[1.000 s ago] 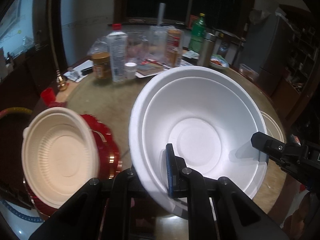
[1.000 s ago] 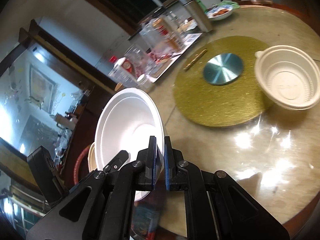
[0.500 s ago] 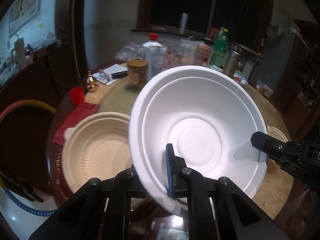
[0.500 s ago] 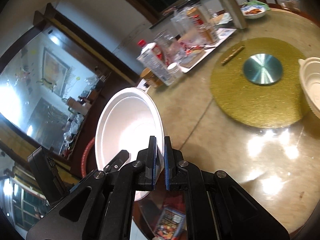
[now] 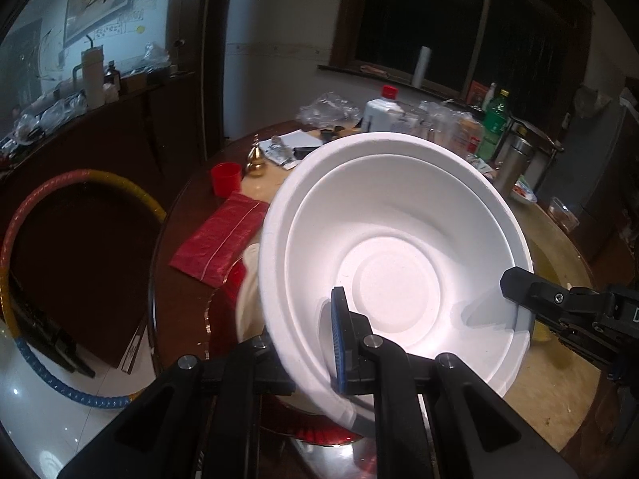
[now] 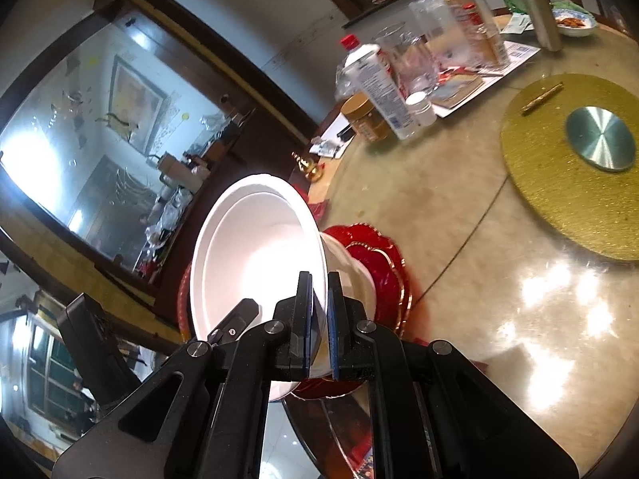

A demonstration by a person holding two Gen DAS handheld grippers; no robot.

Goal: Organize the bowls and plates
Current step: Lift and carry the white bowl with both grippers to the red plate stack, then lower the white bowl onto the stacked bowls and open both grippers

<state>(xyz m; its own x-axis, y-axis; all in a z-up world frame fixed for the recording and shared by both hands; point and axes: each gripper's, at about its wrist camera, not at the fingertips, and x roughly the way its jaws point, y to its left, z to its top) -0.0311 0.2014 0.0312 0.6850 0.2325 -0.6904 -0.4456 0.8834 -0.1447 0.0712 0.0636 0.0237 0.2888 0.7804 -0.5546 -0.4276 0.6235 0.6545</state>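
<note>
A big white foam bowl fills the left wrist view, tilted toward the camera. My left gripper is shut on its near rim. My right gripper is shut on the bowl's rim at its other side; the bowl shows in the right wrist view, and the right gripper's finger shows at the bowl's right edge in the left wrist view. Below the white bowl a cream bowl sits on red scalloped plates, mostly hidden.
The round table carries a gold turntable mat with a metal disc, bottles and jars at the back, a red cup and a red cloth. A hoop stands off the table's left edge.
Both grippers carried the white bowl left and down over the cream bowl on the red plates, now mostly covered. The second cream bowl left the right wrist view.
</note>
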